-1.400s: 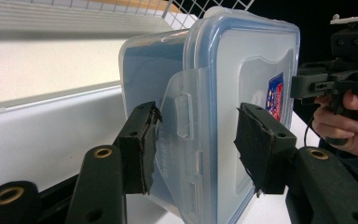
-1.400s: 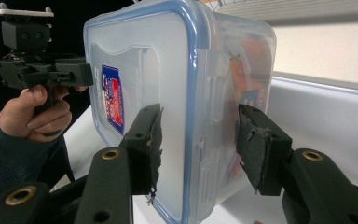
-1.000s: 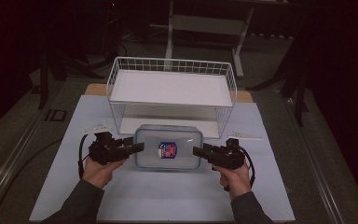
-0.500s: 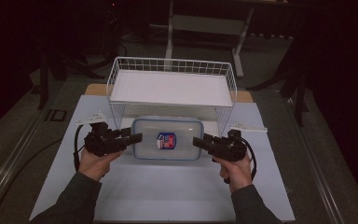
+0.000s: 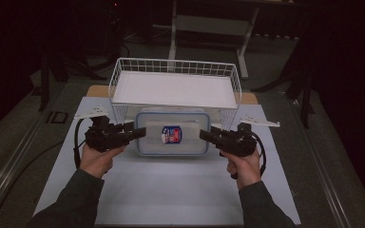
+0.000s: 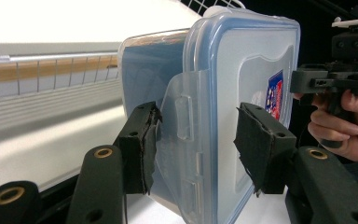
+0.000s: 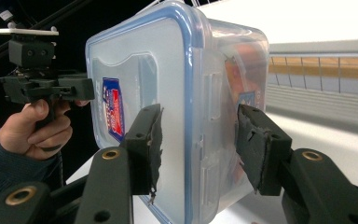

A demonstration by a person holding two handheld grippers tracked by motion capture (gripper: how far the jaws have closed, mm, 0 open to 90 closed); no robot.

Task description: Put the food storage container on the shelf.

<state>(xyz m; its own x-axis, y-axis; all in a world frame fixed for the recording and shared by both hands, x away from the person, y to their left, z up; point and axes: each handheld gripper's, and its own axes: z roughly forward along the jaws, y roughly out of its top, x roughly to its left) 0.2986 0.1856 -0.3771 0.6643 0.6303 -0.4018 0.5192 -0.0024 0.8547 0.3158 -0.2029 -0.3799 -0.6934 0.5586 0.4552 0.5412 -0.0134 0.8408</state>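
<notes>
Here, nearest the camera in the high view, two sleeved forearms come up over the white sheet [image 5: 171, 190] covering the desk, each hand gripping a set of tongs aimed inward at the clear plastic container [image 5: 172, 133], which serves as the landmark. The left tongs [image 5: 140, 133] sit at the container's left end, the right tongs [image 5: 204, 135] at its right end. In the left gripper view the jaws stand spread on either side of the container's side clasp [image 6: 186, 116], one pad beside the box wall and the other beside the blue-rimmed lid [image 6: 256, 60]; a gap shows on the lid side, so they are released, not clenched. The right gripper view tells the same (jaws apart, straddling the container's edge with visible gaps), so those tongs are released too. The container lies flat on the white sheet, its lid up, a red-and-blue label [image 5: 171, 134] at the middle. Just behind the container stands a white wire basket [image 5: 176, 66], its front wall close to the container's far edge. Beyond the basket the room is dark.
</notes>
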